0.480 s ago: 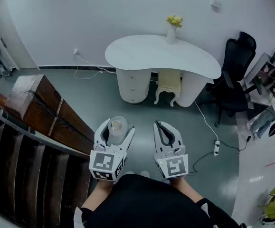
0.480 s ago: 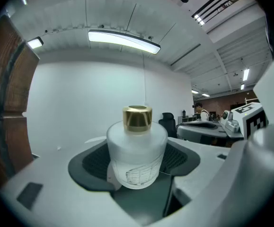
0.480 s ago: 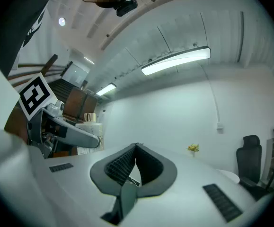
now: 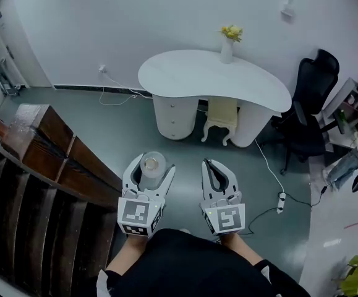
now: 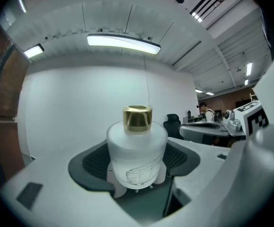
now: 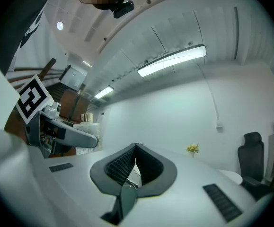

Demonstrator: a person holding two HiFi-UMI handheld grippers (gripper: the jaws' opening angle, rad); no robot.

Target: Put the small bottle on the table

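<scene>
Small bottle (image 5: 137, 151) was a frosted white cylinder with a shiny gold cap; long axis upright in the left gripper view, cap toward frame top. Left gripper (image 4: 149, 172) grasped it between dark ribbed pads, lower centre-left of the head view, above grey floor; well apart from the glossy white kidney-shaped table (image 4: 191, 73) at upper centre. Right gripper (image 6: 137, 149) clenched, holding nothing.

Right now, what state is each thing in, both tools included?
left tool: shut on the small bottle
small bottle: upright, gold cap on
right tool: shut, empty
white table: vase on it, no bottle yet
</scene>
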